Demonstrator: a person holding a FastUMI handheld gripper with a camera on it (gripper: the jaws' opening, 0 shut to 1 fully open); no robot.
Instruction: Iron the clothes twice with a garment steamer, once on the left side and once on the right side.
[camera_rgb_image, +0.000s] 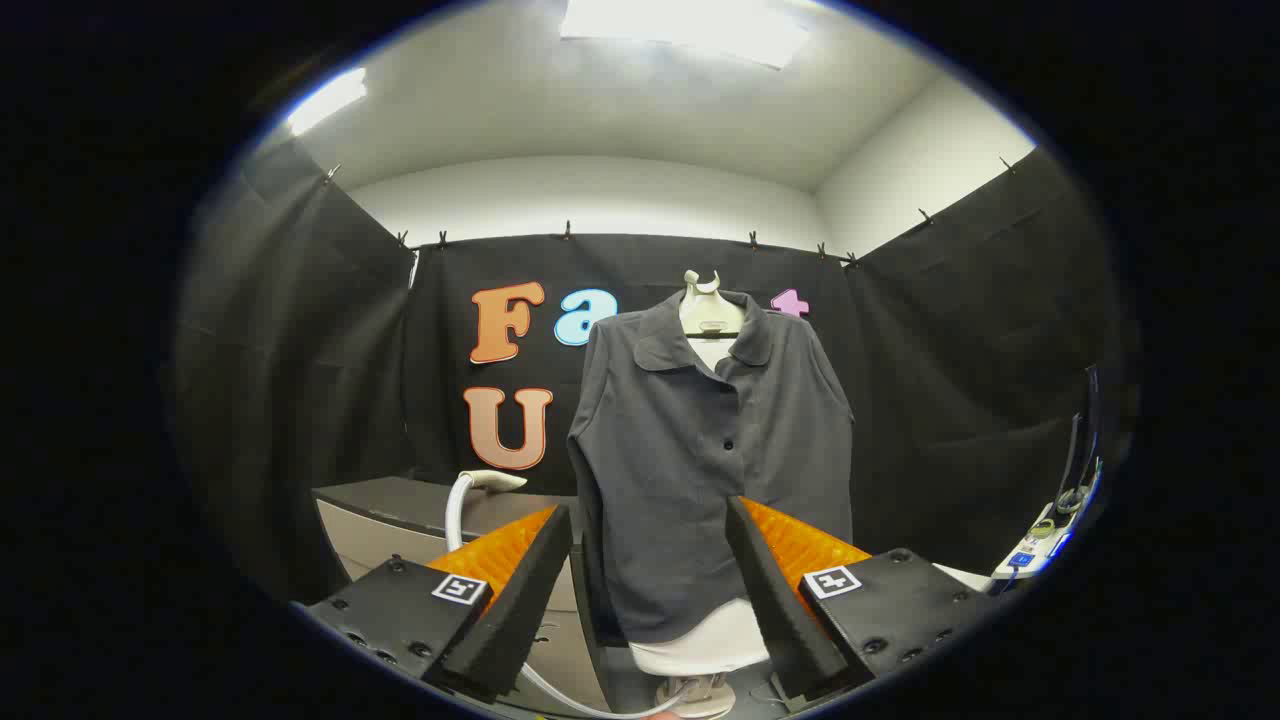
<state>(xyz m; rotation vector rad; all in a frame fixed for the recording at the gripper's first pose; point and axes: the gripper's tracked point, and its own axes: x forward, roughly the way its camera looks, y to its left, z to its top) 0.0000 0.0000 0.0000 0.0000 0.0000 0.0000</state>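
My gripper (650, 580) is spread wide, its two fingers well apart and pressing on nothing. The gap between them frames the lower part of a dark grey shirt (700, 450).

The shirt hangs straight ahead of my fingers and a little beyond them, buttoned down the front, collar folded open. It is dressed over a pale mannequin torso (700, 640), whose bare lower edge shows under the shirt hem, right between my fingertips. The neck of the mannequin (708, 312) shows above the collar. The sleeves hang loose on both sides of the body, the one on my left reaching down close to my left finger (520, 590). My right finger (775, 590) overlaps the shirt's lower corner on that side in my view, though I cannot tell whether it touches the cloth.

The steamer head (497, 481) sits beyond my left finger, pale and pointing toward the shirt, at the top of a white hose (457, 515). The hose drops down behind that finger and a hose curves along below my fingertips toward the mannequin's base (700, 695). The head is apart from my fingers and apart from the shirt.

Behind the steamer head, further past my left finger, stands a grey cabinet (380, 520) with a dark top. Far off beyond my right finger, some small devices with cables (1040, 540) sit on a white surface.
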